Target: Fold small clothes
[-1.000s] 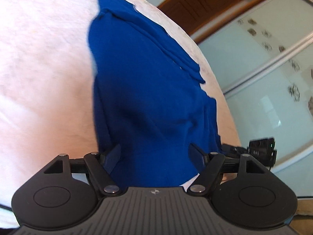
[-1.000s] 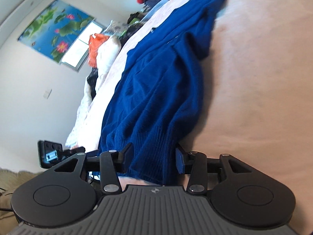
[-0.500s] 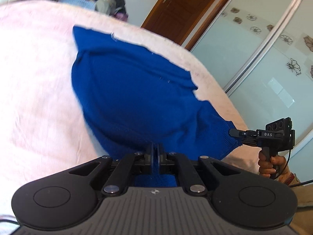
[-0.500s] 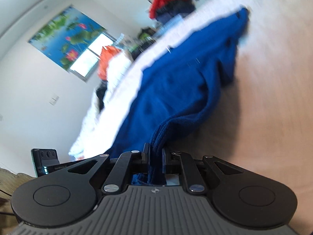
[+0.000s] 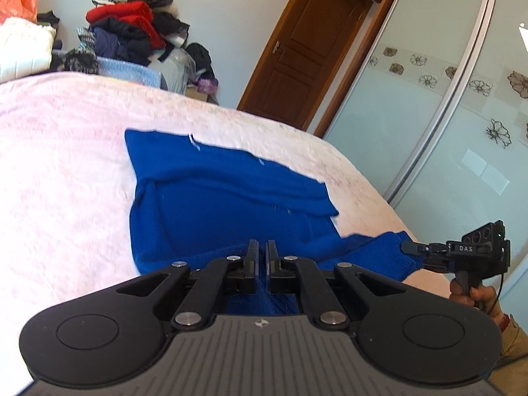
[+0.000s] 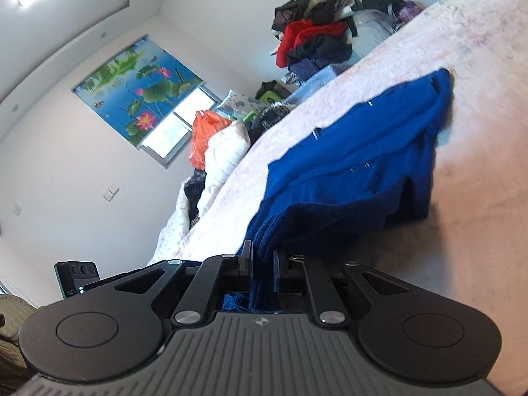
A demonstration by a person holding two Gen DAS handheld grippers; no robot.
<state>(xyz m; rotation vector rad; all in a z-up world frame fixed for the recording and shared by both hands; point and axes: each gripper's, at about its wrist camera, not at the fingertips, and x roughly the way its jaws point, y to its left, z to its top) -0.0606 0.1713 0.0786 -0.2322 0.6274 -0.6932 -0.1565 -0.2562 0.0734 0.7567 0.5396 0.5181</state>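
Both my grippers have clamped onto the blue sweater's (image 5: 231, 198) near hem and lifted it, where a second ago they gaped around it. My left gripper (image 5: 261, 254) and right gripper (image 6: 263, 257) each pinch knit, while the rest lies on the pink bed (image 5: 59, 171). I judge the fold is starting; next I carry the hem toward the sweater's far edge.

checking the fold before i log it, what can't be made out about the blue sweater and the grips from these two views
- Left wrist view: the blue sweater hem inside the left gripper is covered by its own fingers and body.
- Right wrist view: the sweater's underside, lifted off the pink bedspread, is in shadow.
- Right gripper: how many layers it pinches is hidden.
- Garment front or back: cannot tell.
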